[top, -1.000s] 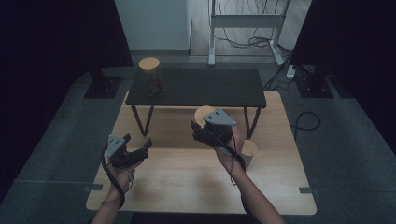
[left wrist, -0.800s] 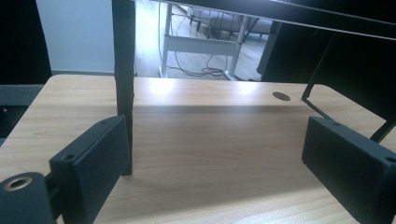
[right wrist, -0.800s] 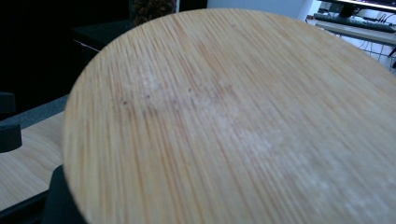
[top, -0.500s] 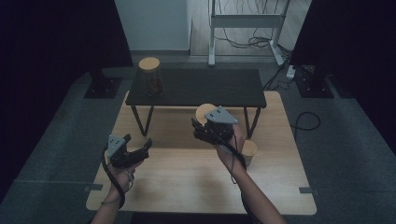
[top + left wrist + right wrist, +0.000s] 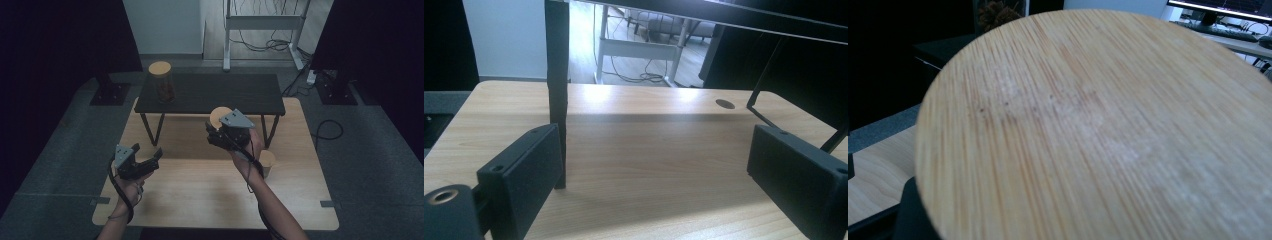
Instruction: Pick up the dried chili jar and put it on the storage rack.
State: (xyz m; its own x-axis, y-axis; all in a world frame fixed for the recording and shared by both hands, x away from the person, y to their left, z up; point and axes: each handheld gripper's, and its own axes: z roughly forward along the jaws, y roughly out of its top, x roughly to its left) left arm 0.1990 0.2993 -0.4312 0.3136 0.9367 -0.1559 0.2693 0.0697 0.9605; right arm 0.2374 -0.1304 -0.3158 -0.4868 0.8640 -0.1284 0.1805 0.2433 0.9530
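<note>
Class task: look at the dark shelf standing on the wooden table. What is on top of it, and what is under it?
On top of the dark shelf stands a lidded jar with brownish contents that cannot be identified. Under it lies bare wooden table; the shelf top covers part of that space.

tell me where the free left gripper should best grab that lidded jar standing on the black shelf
Probably on the glass body of the jar, just under its round bamboo lid. It stands upright near the black shelf's left end, so the open left gripper could come in level from the near side with its jaws either side of the round wall. Gripping the lid alone might just lift it off.
</note>
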